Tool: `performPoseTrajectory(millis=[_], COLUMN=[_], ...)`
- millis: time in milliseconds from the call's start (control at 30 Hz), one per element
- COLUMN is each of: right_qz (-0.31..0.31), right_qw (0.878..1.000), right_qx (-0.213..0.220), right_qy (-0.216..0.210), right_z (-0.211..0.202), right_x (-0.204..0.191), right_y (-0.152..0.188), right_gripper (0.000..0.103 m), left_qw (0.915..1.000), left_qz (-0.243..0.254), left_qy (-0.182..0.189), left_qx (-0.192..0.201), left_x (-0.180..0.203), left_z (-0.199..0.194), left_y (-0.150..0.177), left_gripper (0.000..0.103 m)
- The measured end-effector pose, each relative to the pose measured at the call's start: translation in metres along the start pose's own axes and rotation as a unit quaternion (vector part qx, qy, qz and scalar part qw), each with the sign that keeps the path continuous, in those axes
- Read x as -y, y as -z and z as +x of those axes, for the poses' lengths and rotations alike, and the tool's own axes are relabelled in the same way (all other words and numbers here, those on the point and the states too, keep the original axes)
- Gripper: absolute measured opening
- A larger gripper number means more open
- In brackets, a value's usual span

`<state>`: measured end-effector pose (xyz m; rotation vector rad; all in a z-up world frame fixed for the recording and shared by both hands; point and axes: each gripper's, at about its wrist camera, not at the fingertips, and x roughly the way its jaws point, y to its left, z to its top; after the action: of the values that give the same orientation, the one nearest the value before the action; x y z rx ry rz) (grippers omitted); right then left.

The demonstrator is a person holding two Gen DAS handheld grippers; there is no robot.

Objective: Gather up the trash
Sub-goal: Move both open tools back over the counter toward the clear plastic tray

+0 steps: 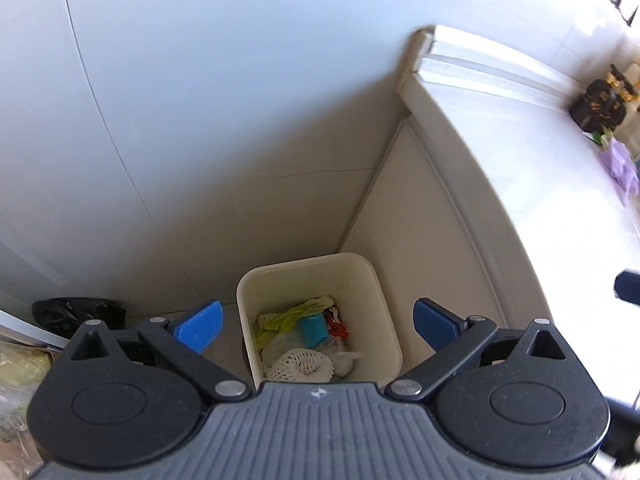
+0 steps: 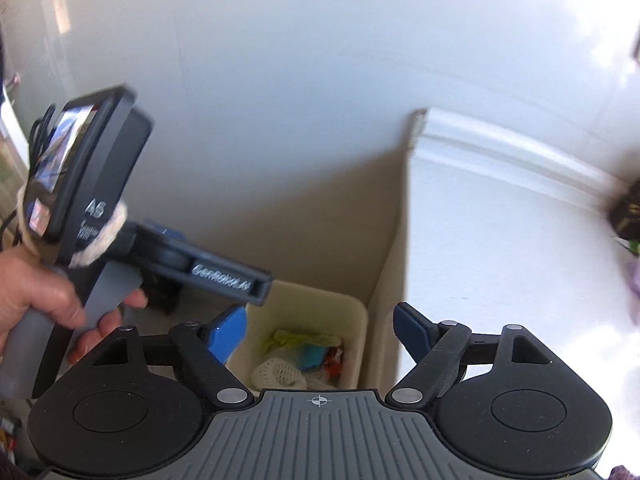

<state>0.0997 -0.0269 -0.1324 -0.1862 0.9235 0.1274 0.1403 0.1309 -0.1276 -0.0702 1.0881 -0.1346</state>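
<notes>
A cream square trash bin [image 1: 312, 270] stands on the floor in a corner beside a white counter [image 1: 532, 168]. It holds a white foam net [image 1: 300, 364], a yellow-green wrapper [image 1: 294, 314], a teal piece [image 1: 312, 330] and a red wrapper [image 1: 336, 322]. My left gripper [image 1: 318, 322] hangs above the bin, open and empty. My right gripper [image 2: 320, 334] is also open and empty above the bin [image 2: 320, 300]. The left gripper's body [image 2: 224, 276], held in a hand, shows at the left of the right wrist view.
A black plastic bag [image 1: 76, 312] lies on the floor left of the bin. On the counter at far right are a black and gold box [image 1: 600, 106] and a crumpled purple piece [image 1: 622, 166]. White walls rise behind.
</notes>
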Motion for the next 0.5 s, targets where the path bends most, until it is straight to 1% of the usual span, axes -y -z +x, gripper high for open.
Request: performPoseTrajectory(millis=[33, 200, 367, 500], right_qz=[0.004, 0.018, 0.036, 0.067], right_qw=[1.000, 0.999, 0.995, 0.991], right_qx=[0.007, 0.030, 0.039, 0.043], right_qy=[0.005, 0.037, 0.080, 0.108], right_z=[-0.007, -0.032, -0.048, -0.057], right_x=[0.004, 0.027, 0.056, 0.084], right_y=[0.002, 0.018, 0.038, 0.056], right_gripper=[0.086, 0.087, 0.088, 0.088], left_qw=[1.0000, 0.9994, 0.9982, 0.9974], left_qz=[0.004, 0.029, 0.050, 0.057], left_qy=[-0.002, -0.003, 0.007, 0.025], left_qx=[0.003, 0.017, 0.031, 0.036], left_x=[0.004, 0.031, 0.054, 0.069], left_z=[-0.004, -0.024, -0.041, -0.047], left_y=[0.002, 0.013, 0.020, 0.018], left_gripper=[0.102, 0.102, 0.102, 0.102])
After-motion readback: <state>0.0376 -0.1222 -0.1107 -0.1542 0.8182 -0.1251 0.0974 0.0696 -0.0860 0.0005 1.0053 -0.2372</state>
